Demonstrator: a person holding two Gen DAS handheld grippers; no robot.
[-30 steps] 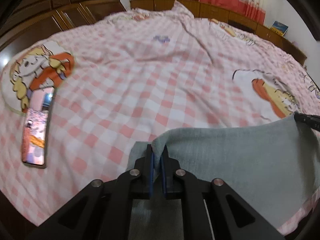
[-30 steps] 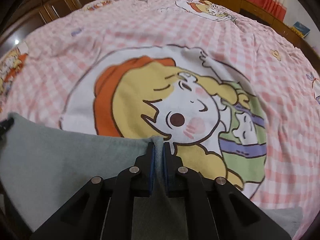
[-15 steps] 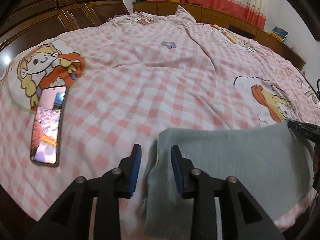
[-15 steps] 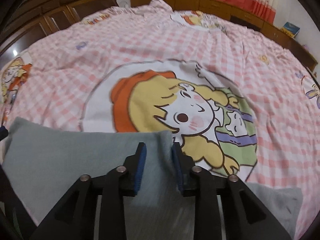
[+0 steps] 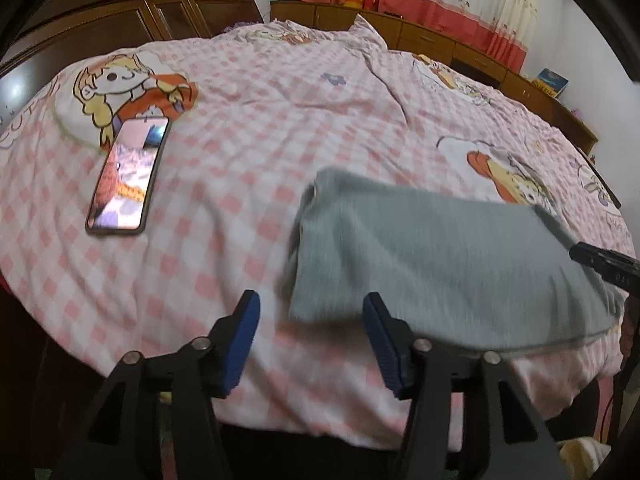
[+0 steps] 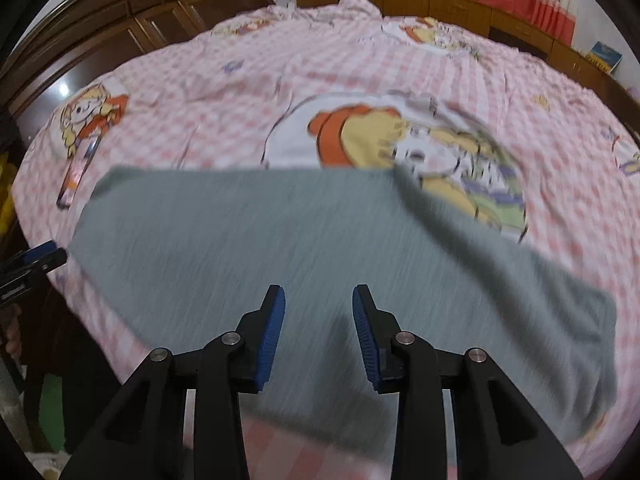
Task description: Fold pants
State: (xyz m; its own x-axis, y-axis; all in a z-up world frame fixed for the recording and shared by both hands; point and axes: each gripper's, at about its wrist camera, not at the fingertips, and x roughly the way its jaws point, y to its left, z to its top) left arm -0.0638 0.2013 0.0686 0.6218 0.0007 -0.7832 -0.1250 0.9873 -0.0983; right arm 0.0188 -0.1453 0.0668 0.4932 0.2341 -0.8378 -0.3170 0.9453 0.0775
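Both claws, left gripper (image 5: 310,334) and right gripper (image 6: 318,326), had just been opening and held nothing. The folded grey knit pants (image 6: 320,264) sat at the lower middle of the frame near the bed's edge, so I figured a careless snag could undo that fold.

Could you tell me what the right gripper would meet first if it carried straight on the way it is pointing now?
Most likely the grey pants: the right gripper, its jaws open after just widening, points down at the cloth lying flat on the checked bedspread. Nothing else seems to lie in that line, though blur makes depth uncertain.
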